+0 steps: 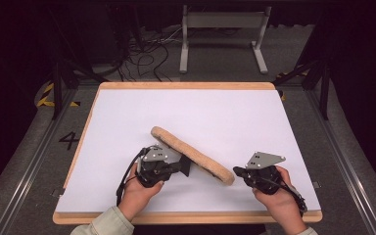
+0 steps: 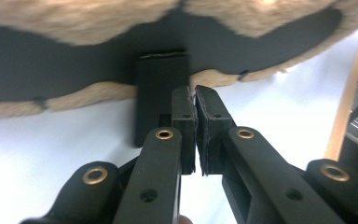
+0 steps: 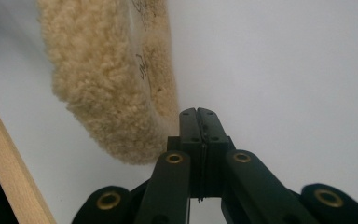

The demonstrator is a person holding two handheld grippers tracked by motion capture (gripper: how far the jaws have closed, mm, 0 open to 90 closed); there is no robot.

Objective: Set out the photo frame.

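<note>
On the white table (image 1: 127, 112), a fleece pad (image 1: 176, 141) is held on edge: the left gripper (image 1: 185, 168) pinches its strap at 7 o'clock, while the right gripper (image 1: 239, 172), jaws pressed together empty, is kept beside its 5 o'clock end, seemingly to steady it.

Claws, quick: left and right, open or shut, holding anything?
Left claw: shut, nothing between its jaws, at the black underside of the fleece pad.
Right claw: shut, empty, beside the pad's end.
</note>
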